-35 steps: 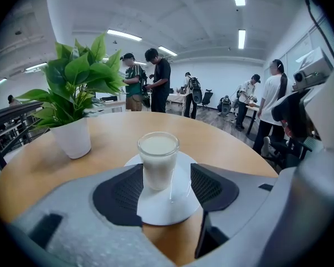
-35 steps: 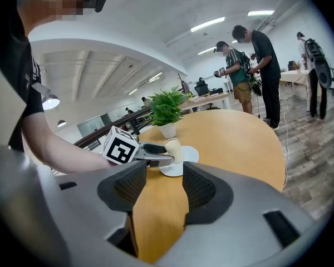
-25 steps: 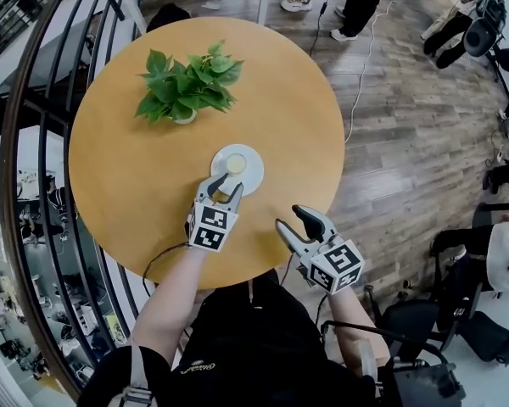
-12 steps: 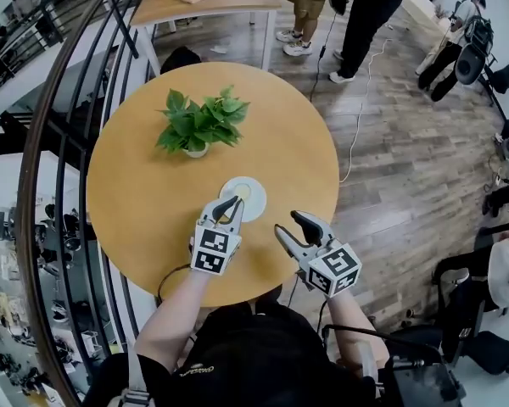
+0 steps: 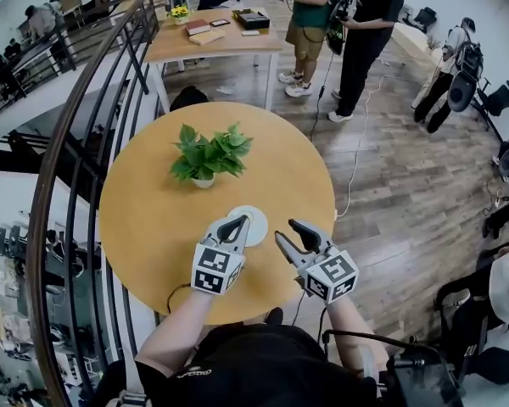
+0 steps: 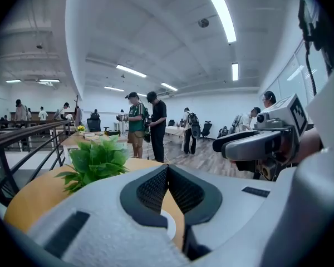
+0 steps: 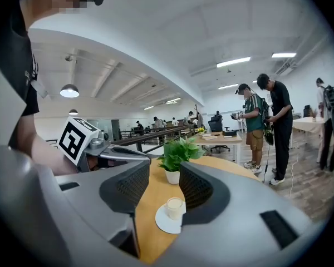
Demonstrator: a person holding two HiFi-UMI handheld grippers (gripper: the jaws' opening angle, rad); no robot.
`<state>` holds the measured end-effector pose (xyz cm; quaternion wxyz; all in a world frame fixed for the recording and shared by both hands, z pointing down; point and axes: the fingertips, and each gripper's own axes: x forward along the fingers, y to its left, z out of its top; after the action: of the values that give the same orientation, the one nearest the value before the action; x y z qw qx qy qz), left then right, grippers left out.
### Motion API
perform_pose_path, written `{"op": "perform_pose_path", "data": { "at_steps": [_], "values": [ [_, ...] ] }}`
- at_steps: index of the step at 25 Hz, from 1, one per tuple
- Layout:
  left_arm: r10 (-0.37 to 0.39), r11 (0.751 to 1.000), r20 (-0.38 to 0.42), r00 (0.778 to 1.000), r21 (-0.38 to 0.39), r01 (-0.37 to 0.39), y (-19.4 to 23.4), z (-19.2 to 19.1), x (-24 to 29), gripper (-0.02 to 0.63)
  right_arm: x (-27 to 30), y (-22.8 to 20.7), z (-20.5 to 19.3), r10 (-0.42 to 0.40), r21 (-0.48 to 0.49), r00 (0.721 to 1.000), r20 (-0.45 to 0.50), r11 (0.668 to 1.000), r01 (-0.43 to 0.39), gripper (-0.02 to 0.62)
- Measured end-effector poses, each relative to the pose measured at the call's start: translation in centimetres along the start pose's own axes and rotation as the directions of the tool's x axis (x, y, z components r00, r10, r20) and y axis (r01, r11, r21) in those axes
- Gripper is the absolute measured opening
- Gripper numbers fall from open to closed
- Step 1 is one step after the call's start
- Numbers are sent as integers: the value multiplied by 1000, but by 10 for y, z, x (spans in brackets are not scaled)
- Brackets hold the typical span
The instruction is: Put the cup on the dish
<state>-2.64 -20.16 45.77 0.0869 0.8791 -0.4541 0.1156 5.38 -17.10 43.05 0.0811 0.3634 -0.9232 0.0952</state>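
Cup [image 7: 174,207] sits on the dish [image 7: 162,224], by the table's [image 5: 144,210] near edge. It looks small, light, hard and easy to break; I would hold its sides softly. My left claw [image 5: 235,221] is shut and empty. My right claw [image 5: 288,231] is closing on nothing.

cup [image 7: 174,207] on dish [image 7: 162,224], plant [image 5: 208,155] behind, on table [image 5: 148,223]

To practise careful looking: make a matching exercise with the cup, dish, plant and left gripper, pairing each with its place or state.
1 cup
2 dish
3 plant
4 left gripper

a jaws shut, empty
b on the dish
c green leaves
d flat on the round table

Pairs: 1-b, 2-d, 3-c, 4-a
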Motion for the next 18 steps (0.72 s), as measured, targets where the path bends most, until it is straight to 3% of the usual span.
{"op": "perform_pose_path", "data": {
  "at_steps": [6,18],
  "values": [
    [-29,999,36,999,31,28,-12,27,-9,9,-4,6,21,3,-13,999,40,1000,-3,135],
    [-53,998,53,997,49,51,-21,32,-9,9,-8,6,25,12,-21,998,58,1000,-11,78]
  ]
}}
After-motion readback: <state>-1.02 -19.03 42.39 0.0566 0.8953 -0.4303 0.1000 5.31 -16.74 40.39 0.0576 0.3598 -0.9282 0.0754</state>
